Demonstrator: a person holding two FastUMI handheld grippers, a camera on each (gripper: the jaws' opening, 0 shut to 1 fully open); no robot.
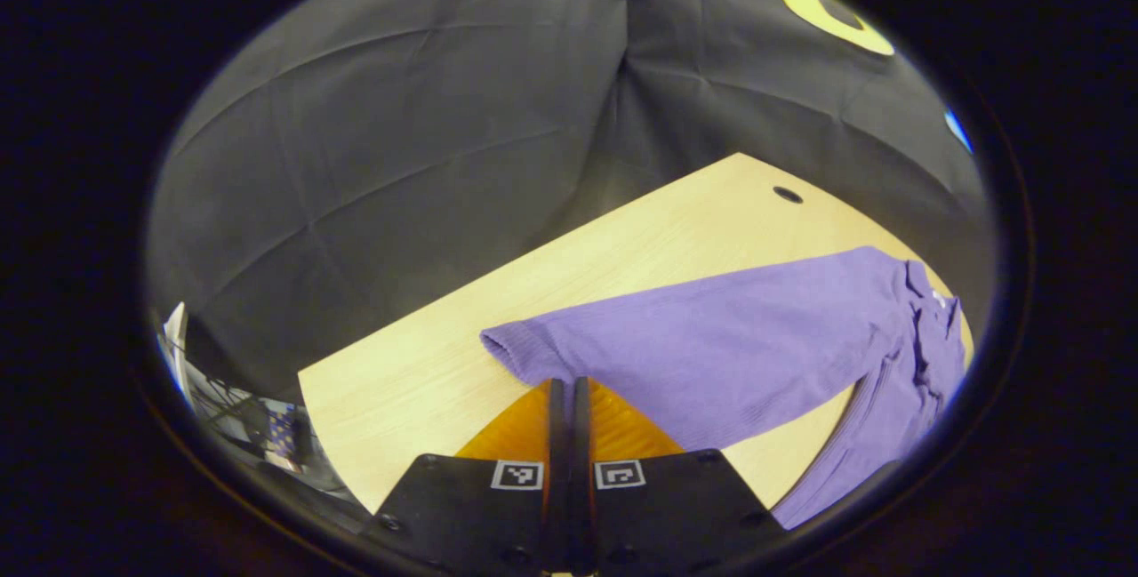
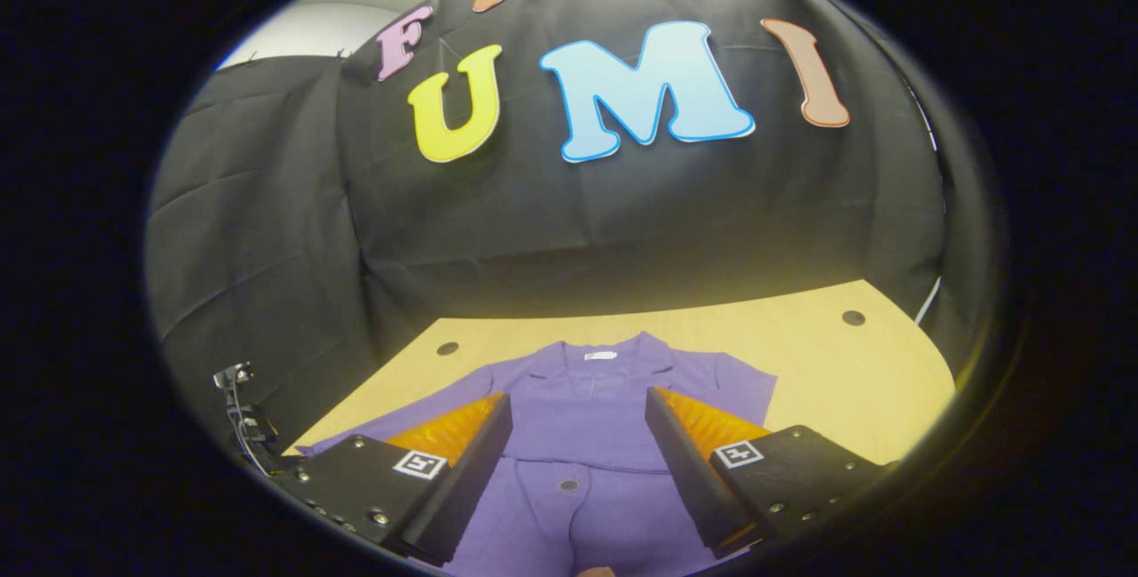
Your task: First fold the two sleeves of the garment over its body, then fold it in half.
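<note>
Black cloth is hanging behind and beside a pale wooden table (image 1: 427, 372), whose top is lying bare on the side nearest the left gripper (image 1: 569, 386) and along the far edge, where a small round hole (image 1: 787, 195) is showing. A purple garment (image 2: 578, 417) is lying flat on the table, collar toward the back wall. In the left gripper view one sleeve (image 1: 711, 337) is stretching straight out from the body, its cuff (image 1: 500, 344) ending just ahead of the left gripper's fingertips, with open wood beyond it toward the table's corner. That gripper's jaws are sitting pressed together with nothing between them. In the right gripper view the right gripper (image 2: 578, 408) is hovering over the garment's body with its jaws spread wide, gripping nothing. Bare wood is running along the table's right side, up to another hole (image 2: 853, 317).
</note>
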